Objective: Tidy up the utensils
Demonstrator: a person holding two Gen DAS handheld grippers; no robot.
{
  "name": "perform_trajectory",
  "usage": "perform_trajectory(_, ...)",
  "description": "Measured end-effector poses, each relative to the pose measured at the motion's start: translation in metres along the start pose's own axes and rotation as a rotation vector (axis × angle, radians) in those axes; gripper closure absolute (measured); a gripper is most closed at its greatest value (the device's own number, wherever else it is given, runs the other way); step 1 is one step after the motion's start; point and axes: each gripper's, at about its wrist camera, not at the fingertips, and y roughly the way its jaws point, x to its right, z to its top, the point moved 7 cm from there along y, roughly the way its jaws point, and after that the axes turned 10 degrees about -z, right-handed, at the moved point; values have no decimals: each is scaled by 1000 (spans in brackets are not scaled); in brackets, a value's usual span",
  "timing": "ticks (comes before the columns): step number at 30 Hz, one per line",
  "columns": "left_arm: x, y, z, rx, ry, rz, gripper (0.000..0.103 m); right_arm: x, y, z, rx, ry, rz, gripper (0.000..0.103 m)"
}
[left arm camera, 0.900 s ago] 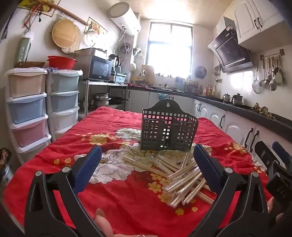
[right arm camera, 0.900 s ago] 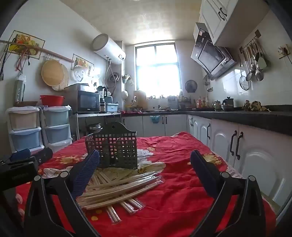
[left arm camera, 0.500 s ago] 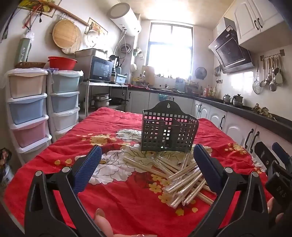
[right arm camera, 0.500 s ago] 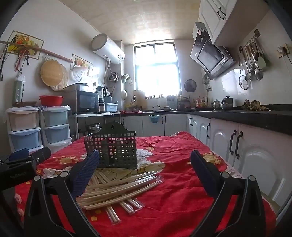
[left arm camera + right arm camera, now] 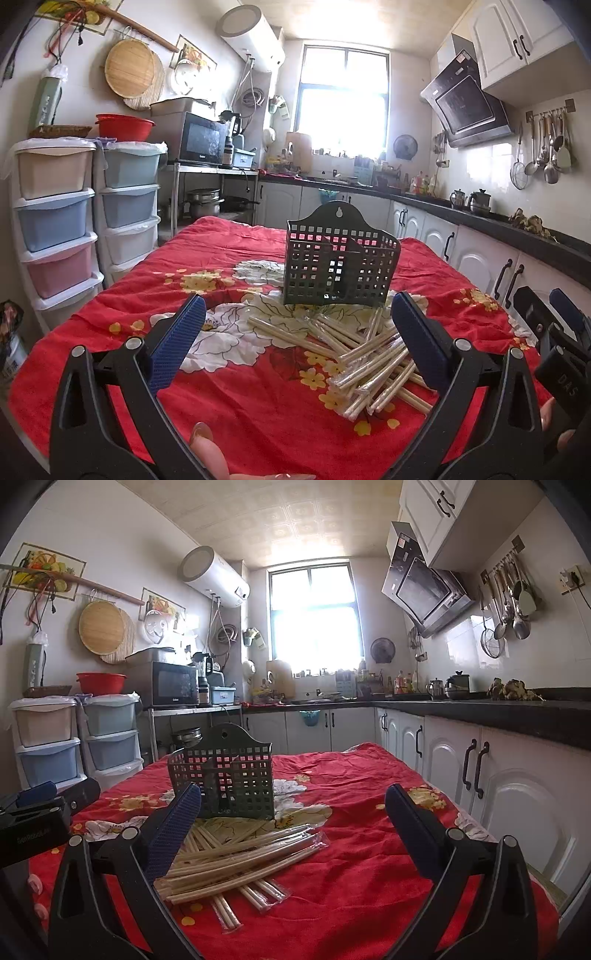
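Note:
A dark green slotted utensil basket (image 5: 340, 266) stands upright on the red flowered tablecloth (image 5: 258, 406); it also shows in the right wrist view (image 5: 225, 779). A loose pile of plastic-wrapped chopsticks (image 5: 362, 358) lies just in front of it, seen too in the right wrist view (image 5: 236, 860). My left gripper (image 5: 295, 332) is open and empty, held above the cloth short of the pile. My right gripper (image 5: 293, 819) is open and empty, to the right of the pile. Each gripper's body shows at the edge of the other's view.
Stacked pastel drawer units (image 5: 55, 221) stand left of the table. White cabinets under a black counter (image 5: 498, 771) run along the right. A microwave (image 5: 201, 140) sits on a steel rack behind. Ladles hang on the right wall (image 5: 509, 602).
Both views have shifted only slightly; the right camera has drifted a little so the basket sits marginally further left. Both grippers stay open and nothing on the table has moved.

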Motion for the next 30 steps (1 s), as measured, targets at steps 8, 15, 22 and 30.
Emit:
perform_trajectory(8, -1, 0, 0, -1, 0, -1, 10, 0, 0, 0, 1, 1, -1, 6)
perform_trajectory(15, -1, 1, 0, -4, -2, -1, 10, 0, 0, 0, 3, 1, -2, 6)
perform_trajectory(22, 0, 0, -6, -10, -5, -1, 10, 0, -1, 1, -1, -5, 8, 6)
perform_trajectory(30, -3, 0, -7, -21, -19, -1, 10, -7, -3, 2, -1, -26, 30, 6)
